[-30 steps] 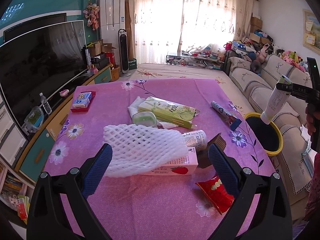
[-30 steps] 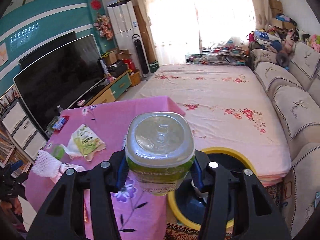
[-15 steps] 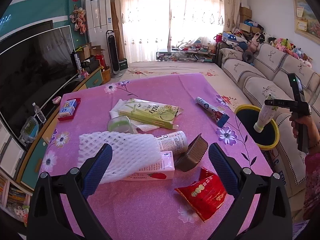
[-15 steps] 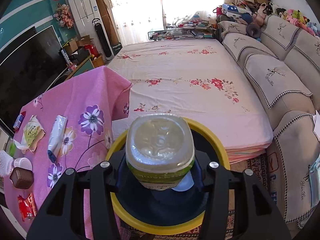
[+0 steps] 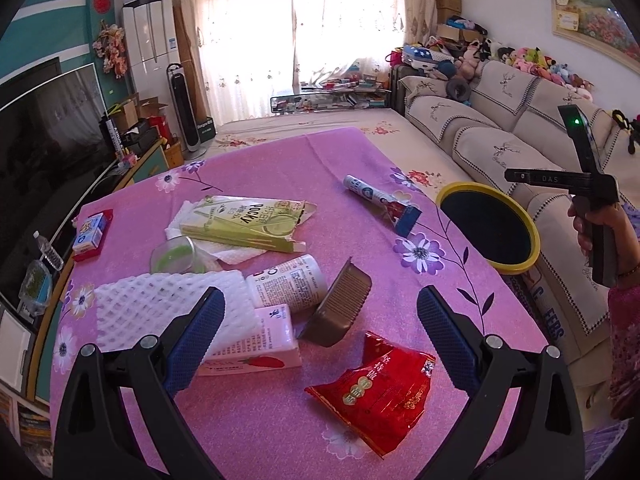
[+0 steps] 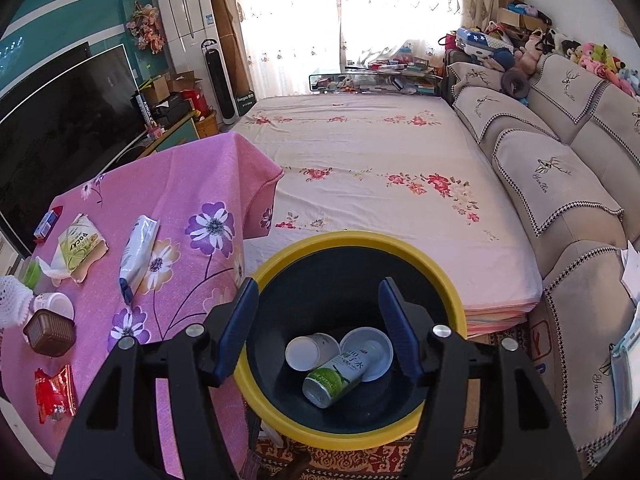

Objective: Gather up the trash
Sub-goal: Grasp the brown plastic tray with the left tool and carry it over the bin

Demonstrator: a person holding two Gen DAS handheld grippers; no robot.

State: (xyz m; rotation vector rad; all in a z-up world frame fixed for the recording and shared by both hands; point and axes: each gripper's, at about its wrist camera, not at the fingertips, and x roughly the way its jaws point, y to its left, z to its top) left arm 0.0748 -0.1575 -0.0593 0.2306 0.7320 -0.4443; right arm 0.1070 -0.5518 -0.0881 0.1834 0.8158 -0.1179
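Observation:
My right gripper [image 6: 318, 286] hangs over the yellow-rimmed bin [image 6: 360, 238]; its jaws are opening with nothing between them. A green-label bottle [image 6: 334, 376] lies in the bin beside two white cups [image 6: 308, 350]. My left gripper [image 5: 322, 312] is open above the pink tablecloth [image 5: 280, 432]. Just in front of its fingers are a brown ridged tray [image 5: 336, 312], a strawberry milk carton [image 5: 252, 348], a white foam net [image 5: 152, 308] and a red snack wrapper [image 5: 380, 392]. Farther off lie a Pocky box [image 5: 244, 222], a toothpaste tube [image 5: 380, 200] and a green cup [image 5: 174, 254].
The bin [image 5: 492, 232] stands off the table's right edge, in front of a sofa [image 5: 500, 148]. A small blue and red box [image 5: 92, 234] lies at the table's left edge. A TV [image 5: 44, 140] and cabinet line the left; a flowered bed [image 6: 380, 168] is behind.
The right gripper sank over the bin and let go of the bottle, which now lies inside. The left gripper drifted right and lower over the table.

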